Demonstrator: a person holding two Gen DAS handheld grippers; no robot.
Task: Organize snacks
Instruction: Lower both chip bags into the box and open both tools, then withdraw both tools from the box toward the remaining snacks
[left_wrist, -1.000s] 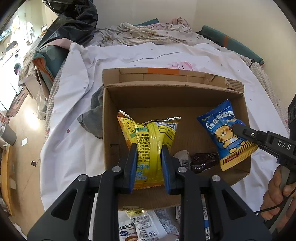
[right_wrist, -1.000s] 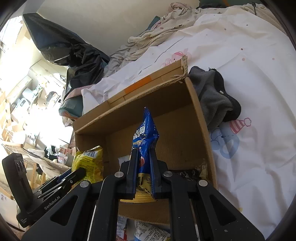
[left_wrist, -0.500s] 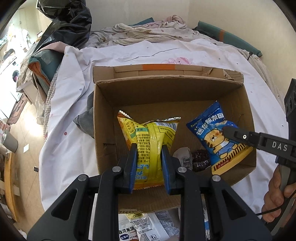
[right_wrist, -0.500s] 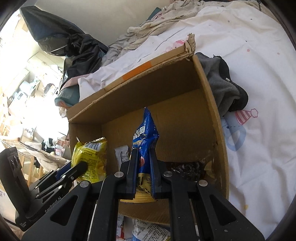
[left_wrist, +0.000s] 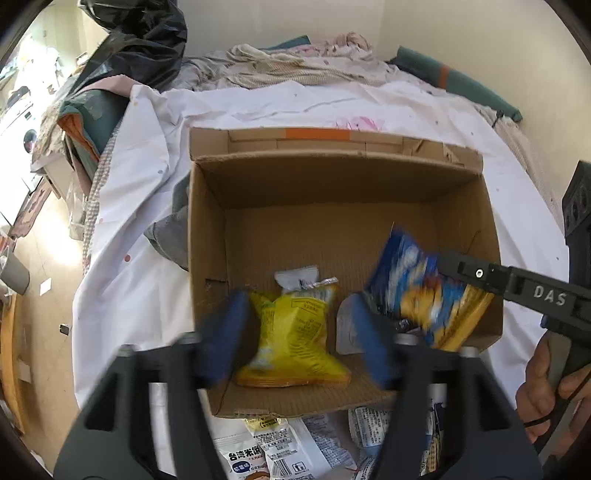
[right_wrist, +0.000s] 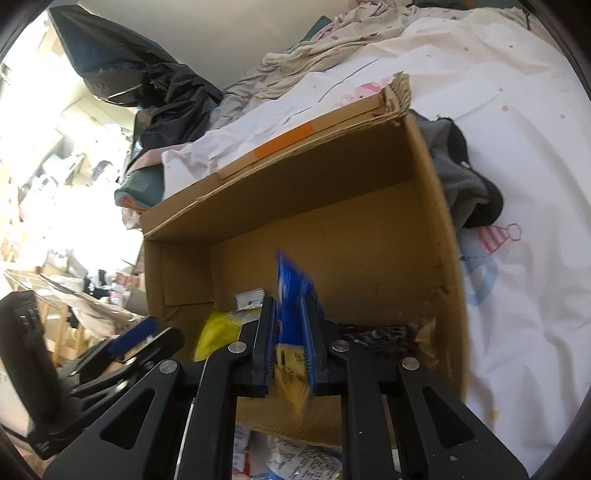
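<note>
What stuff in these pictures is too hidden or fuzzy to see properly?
- Blue snack bag: print blurred in the left wrist view; in the right wrist view the right gripper covers its lower part.
- Dark wrapper in the cardboard box: label too small.
- White packets: cut off by the bottom edge, left wrist view.
- Left gripper: blurred.

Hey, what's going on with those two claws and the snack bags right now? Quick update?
Left gripper just opened, yellow bag dropped in cardboard box. Right gripper easing open around blue bag. Nothing blocking.
</note>
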